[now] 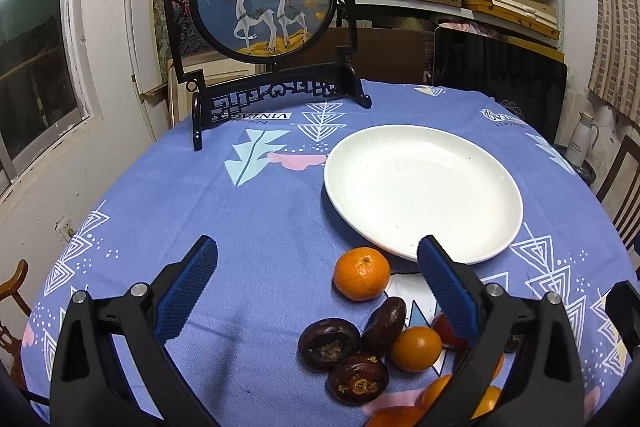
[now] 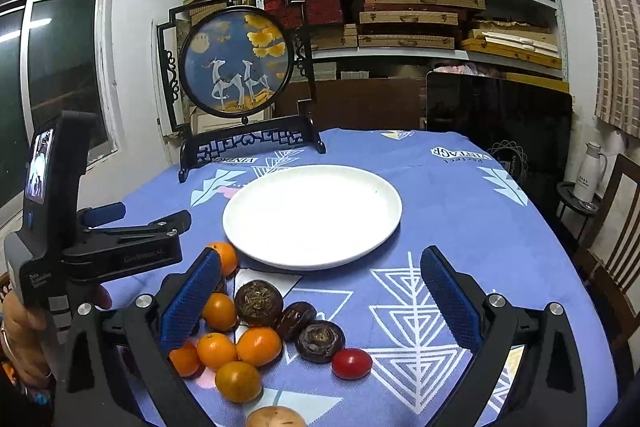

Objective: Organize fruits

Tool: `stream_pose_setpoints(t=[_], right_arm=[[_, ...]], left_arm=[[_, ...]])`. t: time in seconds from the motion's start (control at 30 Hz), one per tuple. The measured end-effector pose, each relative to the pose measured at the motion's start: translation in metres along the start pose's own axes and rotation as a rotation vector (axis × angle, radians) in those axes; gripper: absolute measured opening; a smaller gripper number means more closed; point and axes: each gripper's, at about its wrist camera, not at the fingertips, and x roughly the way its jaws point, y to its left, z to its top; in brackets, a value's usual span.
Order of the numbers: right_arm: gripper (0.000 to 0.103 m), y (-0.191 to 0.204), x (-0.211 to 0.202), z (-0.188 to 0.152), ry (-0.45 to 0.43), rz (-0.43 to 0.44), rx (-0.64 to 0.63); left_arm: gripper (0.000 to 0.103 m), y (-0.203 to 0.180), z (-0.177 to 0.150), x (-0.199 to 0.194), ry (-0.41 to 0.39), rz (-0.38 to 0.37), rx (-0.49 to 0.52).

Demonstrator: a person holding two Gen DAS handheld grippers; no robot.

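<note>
Fruits: cluster of oranges (image 2: 218, 350), dark water chestnuts (image 2: 320, 335) and one red tomato (image 2: 351, 363), lower centre of my right view, on the tabletop (image 2: 460, 211) just below the bare white plate (image 2: 312, 217). Step: none moved yet. My left claw (image 1: 318, 291) and right claw (image 2: 320, 301) both spread, holding nothing. Next: I close on one fruit, carry to plate.
</note>
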Motion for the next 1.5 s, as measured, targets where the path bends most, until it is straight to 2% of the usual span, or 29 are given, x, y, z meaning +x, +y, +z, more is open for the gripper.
stream_pose_setpoints(t=[0.23, 0.37, 0.47, 0.57, 0.7, 0.93, 1.03, 1.2, 1.37, 1.5], right_arm=[[0.100, -0.007, 0.002, -0.006, 0.023, -0.009, 0.048], [0.100, -0.013, 0.000, -0.007, 0.076, 0.048, 0.056], [0.100, -0.012, -0.004, -0.010, 0.107, 0.062, 0.013], [0.100, -0.009, -0.008, -0.014, 0.124, 0.077, -0.040], [0.100, -0.003, -0.013, -0.021, 0.155, 0.118, -0.091], [0.100, 0.008, -0.020, -0.049, 0.272, 0.188, -0.206], [0.100, 0.010, -0.018, -0.063, 0.322, 0.208, -0.210], [0.100, 0.014, -0.012, -0.072, 0.363, 0.233, -0.196], [0.090, 0.022, 0.000, -0.079, 0.408, 0.228, -0.214], [0.082, 0.024, 0.009, -0.083, 0.448, 0.240, -0.204]], left_arm=[[0.098, -0.005, -0.001, -0.003, -0.008, 0.004, 0.029], [0.098, -0.002, -0.004, -0.009, 0.006, -0.013, 0.059], [0.098, 0.004, -0.009, -0.015, 0.007, -0.032, 0.088], [0.098, 0.012, -0.016, -0.018, 0.039, -0.076, 0.118], [0.098, 0.016, -0.026, -0.028, 0.043, -0.103, 0.168], [0.098, 0.017, -0.066, -0.056, 0.085, -0.264, 0.301], [0.098, 0.014, -0.084, -0.058, 0.117, -0.291, 0.351], [0.098, 0.012, -0.101, -0.046, 0.186, -0.310, 0.359], [0.098, 0.008, -0.107, -0.032, 0.251, -0.327, 0.344], [0.098, 0.006, -0.106, -0.023, 0.262, -0.329, 0.330]])
